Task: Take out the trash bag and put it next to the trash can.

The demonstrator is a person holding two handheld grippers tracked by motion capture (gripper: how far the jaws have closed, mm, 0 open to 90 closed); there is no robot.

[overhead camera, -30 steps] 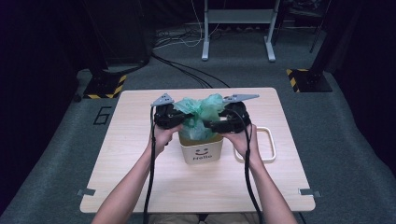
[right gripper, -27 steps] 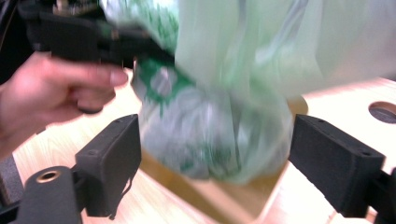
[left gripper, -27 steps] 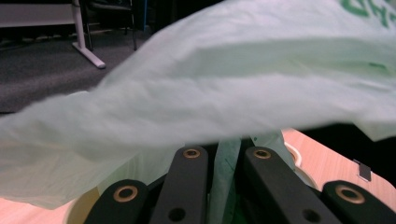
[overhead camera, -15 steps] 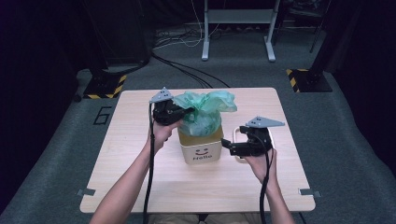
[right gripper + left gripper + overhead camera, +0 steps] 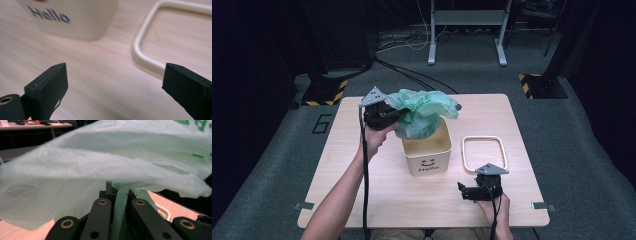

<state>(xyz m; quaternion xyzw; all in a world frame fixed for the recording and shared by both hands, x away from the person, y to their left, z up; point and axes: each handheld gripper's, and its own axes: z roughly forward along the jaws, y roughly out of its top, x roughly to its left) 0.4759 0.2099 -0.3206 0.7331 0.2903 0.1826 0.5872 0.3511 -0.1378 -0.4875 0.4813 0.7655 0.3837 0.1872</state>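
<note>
Tabletop [image 5: 362, 190]: pale wood grain, rounded corners, set on grey carpet.

Surroundings: black cables on the floor at 12 o'clock beyond the tabletop; grey stand legs [image 5: 464, 35] further back; yellow-and-black striped bases at 10 and 2 o'clock.

Cream bin [image 5: 428, 156]: square, open-topped, near tabletop centre, printed with a smiling face and "Hello" on the near wall. Seen close and blurred at 11 o'clock in the right gripper view [image 5: 75, 17].

Cream ring frame [image 5: 484, 152]: flat rounded rectangle, lying on the tabletop at 3 o'clock of the bin, just beside it, apart from it. Near corner seen in the right gripper view [image 5: 147, 60].

Green plastic bag [image 5: 422, 112]: thin, translucent, crumpled, billowing above the bin's rim at its 11 o'clock corner, lower part hanging into the opening; dark green print at the upper right in the left gripper view [image 5: 125, 165].

Left hand-held gripper [image 5: 382, 115]: raised at 10 o'clock of the bin, jaws clamped on a twisted strip of the bag.

Right hand-held gripper [image 5: 467, 191]: low over the tabletop at 5 o'clock of the bin, jaws wide apart, nothing between them.
</note>
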